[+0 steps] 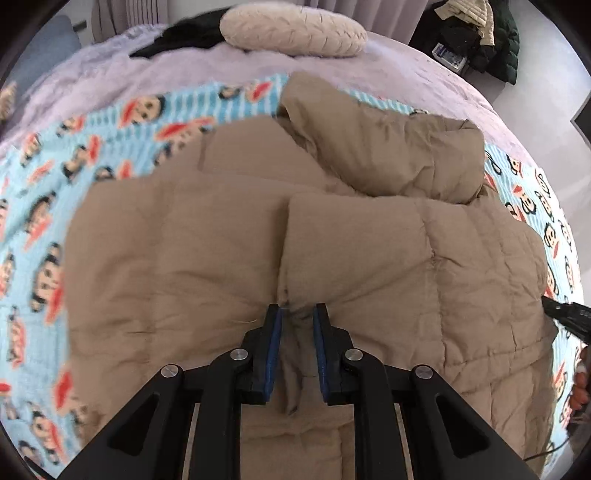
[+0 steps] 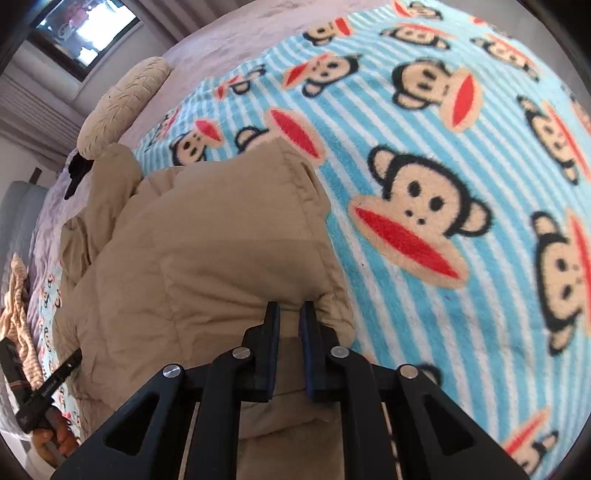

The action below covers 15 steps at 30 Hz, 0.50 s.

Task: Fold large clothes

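A tan quilted puffer jacket [image 1: 221,240] lies spread on a blue striped monkey-print blanket [image 1: 55,184]. One of its parts [image 1: 388,147] is folded over at the far side. My left gripper [image 1: 297,310] is shut on a pinched ridge of the jacket's near edge, and creases radiate from the pads. In the right wrist view the jacket [image 2: 203,240] fills the left half. There my right gripper [image 2: 290,306] is shut on the jacket's corner next to the bare blanket [image 2: 443,147], with tan fabric filling the gap between its pads. Each gripper shows at the edge of the other's view.
A cream pillow [image 1: 291,31] and a black garment [image 1: 184,37] lie at the far end of the lilac bedspread [image 1: 406,74]. A heap of dark and pale clothes [image 1: 476,33] sits beyond the bed. The blanket stretches wide to the right of the jacket.
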Tool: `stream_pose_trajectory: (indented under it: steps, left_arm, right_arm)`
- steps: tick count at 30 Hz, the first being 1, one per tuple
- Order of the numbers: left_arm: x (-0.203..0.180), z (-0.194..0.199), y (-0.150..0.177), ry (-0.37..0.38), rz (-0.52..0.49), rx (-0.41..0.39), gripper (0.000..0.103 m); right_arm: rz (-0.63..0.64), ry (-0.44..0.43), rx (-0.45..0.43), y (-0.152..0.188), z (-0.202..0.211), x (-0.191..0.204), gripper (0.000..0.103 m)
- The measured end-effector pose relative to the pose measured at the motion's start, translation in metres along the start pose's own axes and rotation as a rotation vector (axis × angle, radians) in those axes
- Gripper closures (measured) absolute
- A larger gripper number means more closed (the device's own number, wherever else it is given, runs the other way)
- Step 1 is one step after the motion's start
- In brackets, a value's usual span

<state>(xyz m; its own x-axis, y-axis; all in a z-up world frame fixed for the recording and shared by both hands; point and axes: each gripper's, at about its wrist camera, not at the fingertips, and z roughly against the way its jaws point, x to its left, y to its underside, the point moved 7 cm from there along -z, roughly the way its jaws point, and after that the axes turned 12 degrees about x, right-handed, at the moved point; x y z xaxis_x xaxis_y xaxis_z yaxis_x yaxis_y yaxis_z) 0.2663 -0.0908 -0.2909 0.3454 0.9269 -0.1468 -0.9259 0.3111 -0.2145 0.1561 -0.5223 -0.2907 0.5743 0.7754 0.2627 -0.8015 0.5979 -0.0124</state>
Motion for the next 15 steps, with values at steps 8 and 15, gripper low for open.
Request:
stream_pose_trajectory:
  steps: [8, 15]
  left_arm:
    - [0.014, 0.04, 0.033, -0.08, 0.011, -0.021, 0.084]
    - [0.02, 0.061, 0.058, -0.092, 0.046, -0.062, 0.012]
  right_arm:
    - [-0.003, -0.02, -0.014, 0.046, 0.041, 0.004, 0.088]
    - [-0.022, -0.048, 0.038, 0.082, 0.042, 0.0, 0.088]
